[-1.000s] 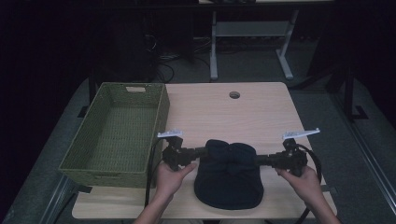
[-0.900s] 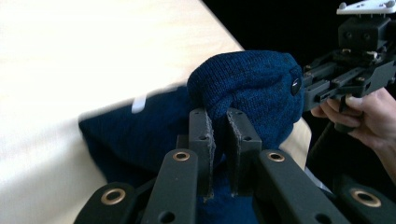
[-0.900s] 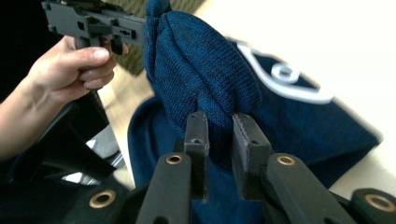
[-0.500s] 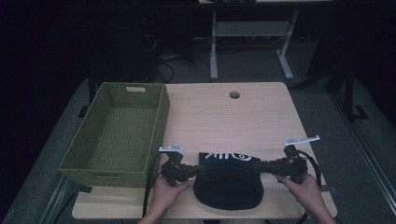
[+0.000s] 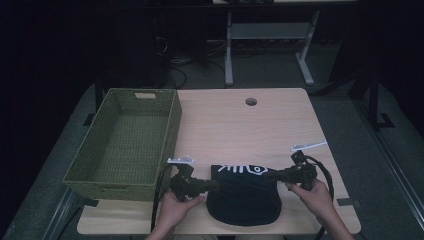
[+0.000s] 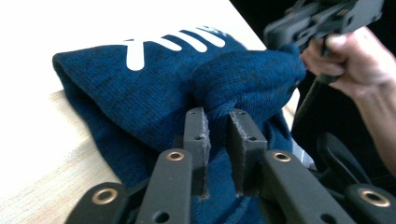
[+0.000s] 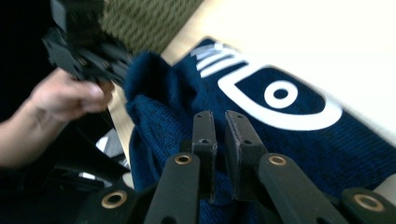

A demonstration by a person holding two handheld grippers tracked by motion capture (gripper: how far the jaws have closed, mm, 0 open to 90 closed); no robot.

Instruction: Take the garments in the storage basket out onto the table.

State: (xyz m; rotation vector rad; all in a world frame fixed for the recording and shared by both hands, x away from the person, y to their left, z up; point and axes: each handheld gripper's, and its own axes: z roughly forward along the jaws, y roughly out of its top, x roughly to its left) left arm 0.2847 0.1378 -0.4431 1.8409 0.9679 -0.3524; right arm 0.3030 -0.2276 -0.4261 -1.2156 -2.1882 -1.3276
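High view, garment: I see the dark blue knitted garment at lower centre of the frame, on the near edge of the table, its white print along its upper edge.
High view, left gripper: my left gripper comes in from the lower left and bites the garment's left edge.
High view, right gripper: my right gripper comes in from the lower right and meets the garment's upper right edge.
High view, basket: the green woven basket sits at left of the frame, just beside the left gripper.
Left gripper view: the left gripper is clamped on a bunched fold of the garment at centre frame; the other hand is at upper right.
Right gripper view: the right gripper has its jaws nearly together, just been closing, with the garment pinched between them at lower centre.
Change: a second ago the garment lay with no print visible; now a flap is folded toward the bottom of the frame and the white print shows. Both hands sit lower in the frame than before.
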